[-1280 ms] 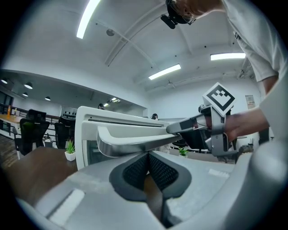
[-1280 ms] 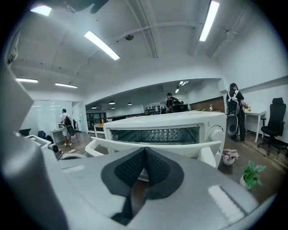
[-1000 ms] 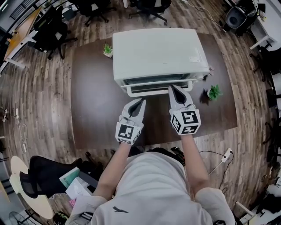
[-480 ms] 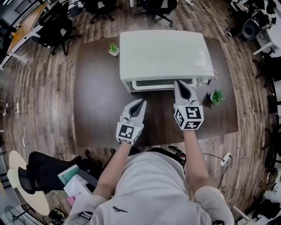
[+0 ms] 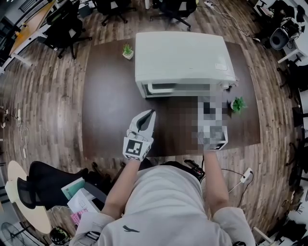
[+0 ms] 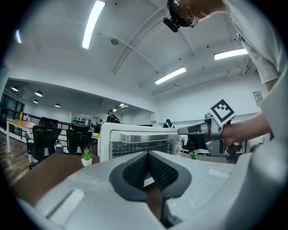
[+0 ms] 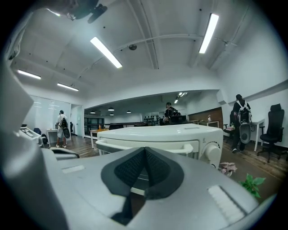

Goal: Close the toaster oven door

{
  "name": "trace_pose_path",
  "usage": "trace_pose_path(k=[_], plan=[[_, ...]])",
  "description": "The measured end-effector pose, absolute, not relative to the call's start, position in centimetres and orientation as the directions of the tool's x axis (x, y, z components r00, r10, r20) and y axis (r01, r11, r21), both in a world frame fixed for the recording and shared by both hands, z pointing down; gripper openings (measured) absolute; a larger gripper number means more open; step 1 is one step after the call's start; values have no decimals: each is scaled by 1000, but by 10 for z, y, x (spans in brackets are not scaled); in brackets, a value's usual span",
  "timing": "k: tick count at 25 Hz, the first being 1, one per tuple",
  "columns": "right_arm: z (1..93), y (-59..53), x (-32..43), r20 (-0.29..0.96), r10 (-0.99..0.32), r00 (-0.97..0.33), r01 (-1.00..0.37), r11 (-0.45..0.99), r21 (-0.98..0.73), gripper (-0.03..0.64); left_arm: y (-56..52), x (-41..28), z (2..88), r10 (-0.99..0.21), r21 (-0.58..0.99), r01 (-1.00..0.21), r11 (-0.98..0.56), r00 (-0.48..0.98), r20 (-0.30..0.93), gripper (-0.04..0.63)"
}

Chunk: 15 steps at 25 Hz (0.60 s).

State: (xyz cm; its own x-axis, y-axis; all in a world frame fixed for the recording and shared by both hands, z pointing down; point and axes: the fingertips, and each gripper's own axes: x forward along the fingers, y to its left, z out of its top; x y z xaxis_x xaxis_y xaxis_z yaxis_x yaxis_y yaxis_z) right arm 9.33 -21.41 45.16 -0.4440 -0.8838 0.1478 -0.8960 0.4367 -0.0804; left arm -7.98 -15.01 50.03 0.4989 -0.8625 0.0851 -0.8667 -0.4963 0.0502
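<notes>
- Your left arm reaches forward from your body. Your left claw (image 5: 149,112) hangs over the near half of the bench (image 5: 108,110), angled toward the oven, with its jaws together and nothing between them.
- Your right arm stretches farther forward. Your right claw (image 7: 145,149) points at the oven's front, jaws pressed together and empty. A mosaic patch covers it in the head view, so you cannot tell whether its tip touches the oven.
- Bare bench lies open to the left of your left claw and between the two claws.
- One toaster oven (image 5: 183,57) sits at the far middle of the bench. Its door (image 5: 175,88) stands upright against the front, with the handle (image 7: 191,148) along the top.
- There are two small plants. The far-left plant (image 5: 127,50) stands by the oven's back left corner, and the right plant (image 5: 236,104) stands near the bench's right edge.
- Beyond the bench is wood floor (image 5: 48,96) with several office chairs (image 5: 166,7).
</notes>
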Motion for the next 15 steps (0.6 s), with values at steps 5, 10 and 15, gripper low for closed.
trace_pose_path(k=[5,10,15], plan=[[453,-168,107,112,-891,-439,-898,436,-56,0,-117,-106,497,-893,59,-897,-438,442,84,5],[464,-125,115,121,-895,-430,-903,429,-34,0,-86,-131,509,-916,17,-920,-391,390,96,5],[481,-99,123,161,-908,-387,-920,392,3,-2,-72,-145,519,-929,39,-937,-348,350,118,5]])
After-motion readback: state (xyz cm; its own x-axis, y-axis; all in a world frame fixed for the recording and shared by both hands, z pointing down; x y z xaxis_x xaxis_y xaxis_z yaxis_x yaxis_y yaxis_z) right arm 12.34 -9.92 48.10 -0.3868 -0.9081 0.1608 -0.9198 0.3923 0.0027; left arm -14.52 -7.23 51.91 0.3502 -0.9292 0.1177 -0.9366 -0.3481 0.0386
